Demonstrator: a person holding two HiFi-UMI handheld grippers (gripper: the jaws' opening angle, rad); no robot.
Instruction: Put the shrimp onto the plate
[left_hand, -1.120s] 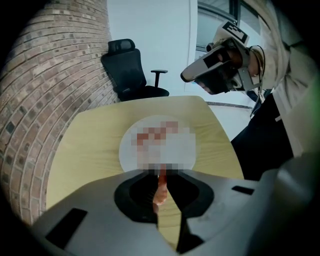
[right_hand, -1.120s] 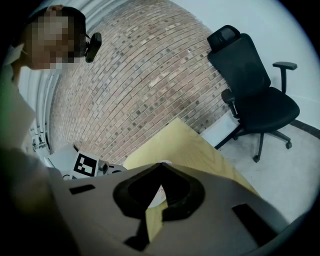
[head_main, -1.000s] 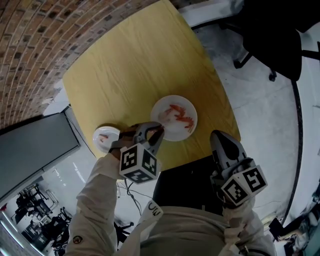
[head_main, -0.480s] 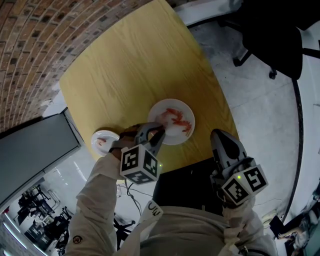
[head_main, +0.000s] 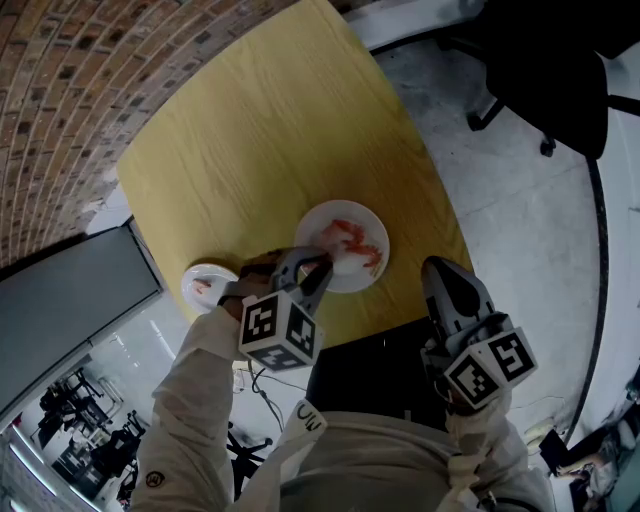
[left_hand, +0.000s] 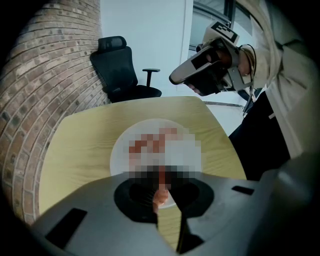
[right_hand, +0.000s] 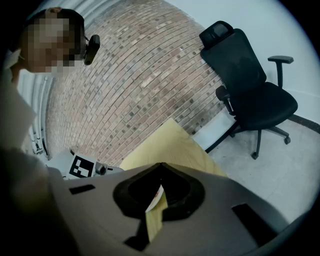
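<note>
Red-brown brick wall (head_main: 60, 100) along far side of room. Yellow wood-grain table (head_main: 260, 130), rounded corners, close to bricks. Grey mottled floor (head_main: 520, 200), slightly glossy. Black office chair (head_main: 545, 70) with armrests and wheels, near table corner. White wall (left_hand: 145, 35) behind chair; window (left_hand: 212, 15) with dark frame beside it.

one pink-orange shrimp (left_hand: 161, 196) is pinched in my left tongs (left_hand: 166, 192), right at the near rim of the plate (head_main: 355, 275); i can't tell if it touches. the plate is round, white and lies flat. several other shrimp (head_main: 350, 238) lie curled and loosely heaped across its middle. one more shrimp (head_main: 203, 286) lies on a small dish (head_main: 218, 272) to the plate's left, well apart.
</note>
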